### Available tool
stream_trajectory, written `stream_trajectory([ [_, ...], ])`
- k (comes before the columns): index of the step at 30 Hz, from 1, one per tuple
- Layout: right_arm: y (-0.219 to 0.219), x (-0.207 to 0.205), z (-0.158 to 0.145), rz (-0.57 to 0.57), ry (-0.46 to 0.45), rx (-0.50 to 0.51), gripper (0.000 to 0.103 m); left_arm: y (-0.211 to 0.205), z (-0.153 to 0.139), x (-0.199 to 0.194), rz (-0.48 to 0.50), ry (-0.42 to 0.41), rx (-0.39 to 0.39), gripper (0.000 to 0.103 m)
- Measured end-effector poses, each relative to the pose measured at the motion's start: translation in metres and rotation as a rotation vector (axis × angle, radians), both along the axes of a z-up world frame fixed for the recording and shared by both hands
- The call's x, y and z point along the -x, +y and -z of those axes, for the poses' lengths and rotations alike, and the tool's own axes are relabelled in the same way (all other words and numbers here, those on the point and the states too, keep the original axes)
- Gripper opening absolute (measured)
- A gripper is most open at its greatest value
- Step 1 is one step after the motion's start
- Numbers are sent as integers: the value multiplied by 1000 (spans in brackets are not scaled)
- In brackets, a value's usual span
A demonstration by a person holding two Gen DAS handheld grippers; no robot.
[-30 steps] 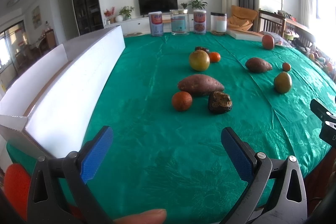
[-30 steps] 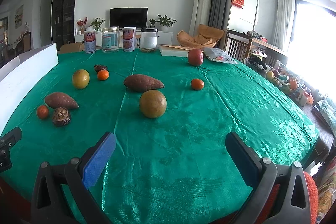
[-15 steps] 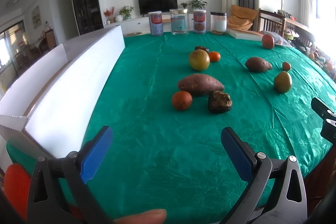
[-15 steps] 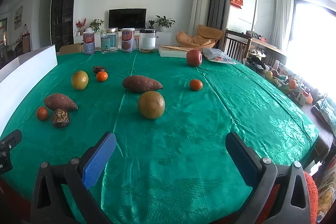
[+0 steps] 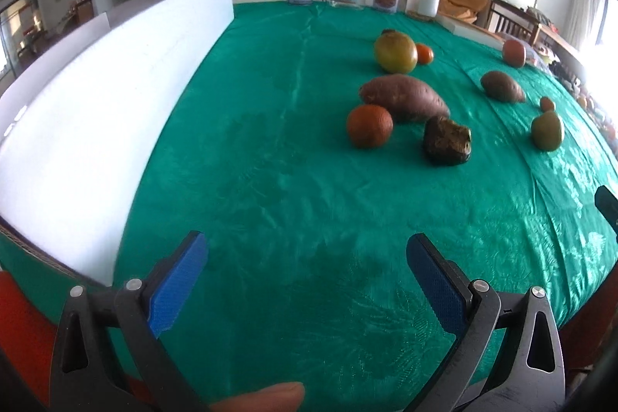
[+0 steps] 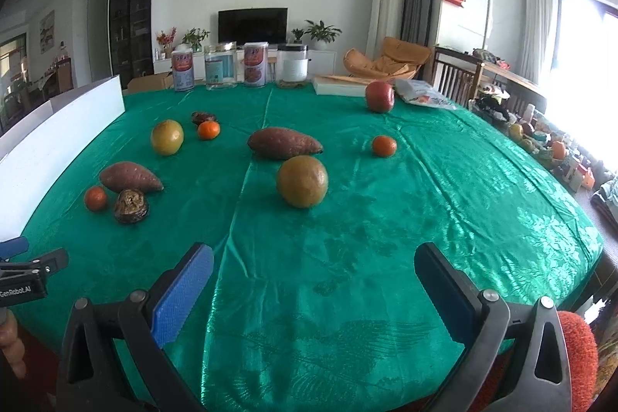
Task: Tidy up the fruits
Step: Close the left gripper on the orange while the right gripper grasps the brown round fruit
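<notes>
The only writing you can read is "GenRobot.AI" on your left gripper [image 6: 23,277] at 9 o'clock in the right wrist view; the labels on the tins [image 6: 182,70] at the far edge are too small to read. Both your left gripper [image 5: 305,280] and right gripper [image 6: 314,290] have jaws wide apart and empty above the green tablecloth [image 6: 347,257]. The nearest sweet potato [image 5: 403,98] lies at 1 o'clock from your left gripper, long axis running left-right, tapered end toward the right, touching the orange [image 5: 369,125] and beside a dark lumpy fruit [image 5: 447,140].
</notes>
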State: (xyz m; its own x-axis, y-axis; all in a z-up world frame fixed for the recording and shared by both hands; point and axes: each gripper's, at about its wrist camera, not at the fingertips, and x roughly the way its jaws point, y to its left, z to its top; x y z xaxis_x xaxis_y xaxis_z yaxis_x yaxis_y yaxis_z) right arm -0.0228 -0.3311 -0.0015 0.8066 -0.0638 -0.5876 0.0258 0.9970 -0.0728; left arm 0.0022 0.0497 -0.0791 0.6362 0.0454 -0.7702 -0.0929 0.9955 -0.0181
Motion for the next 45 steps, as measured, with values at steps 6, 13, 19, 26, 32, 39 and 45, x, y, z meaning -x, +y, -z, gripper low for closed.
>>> stream_trajectory([
  [6, 22, -32, 33, -113, 177, -45, 103, -12, 2, -8, 48, 6, -18, 103],
  [13, 25, -40, 50, -139, 204, -46, 103, -10, 1, -12, 49, 18, -12, 103],
  [19, 25, -38, 50, -133, 205, -55, 103, -9, 1, -11, 46, -9, -13, 103],
  [26, 23, -35, 47, -157, 225, -57, 103, -13, -1, -11, 133, 50, -3, 103],
  [32, 21, -31, 47, -162, 221, -57, 103, -7, -8, -13, 172, 57, 121, 103],
  [39, -1, -33, 41, -100, 221, -123, 103, 2, -12, -33, 174, 68, 185, 102],
  [45, -13, -32, 40, -73, 210, -166, 103, 1, -20, -69, 245, 48, 164, 101],
])
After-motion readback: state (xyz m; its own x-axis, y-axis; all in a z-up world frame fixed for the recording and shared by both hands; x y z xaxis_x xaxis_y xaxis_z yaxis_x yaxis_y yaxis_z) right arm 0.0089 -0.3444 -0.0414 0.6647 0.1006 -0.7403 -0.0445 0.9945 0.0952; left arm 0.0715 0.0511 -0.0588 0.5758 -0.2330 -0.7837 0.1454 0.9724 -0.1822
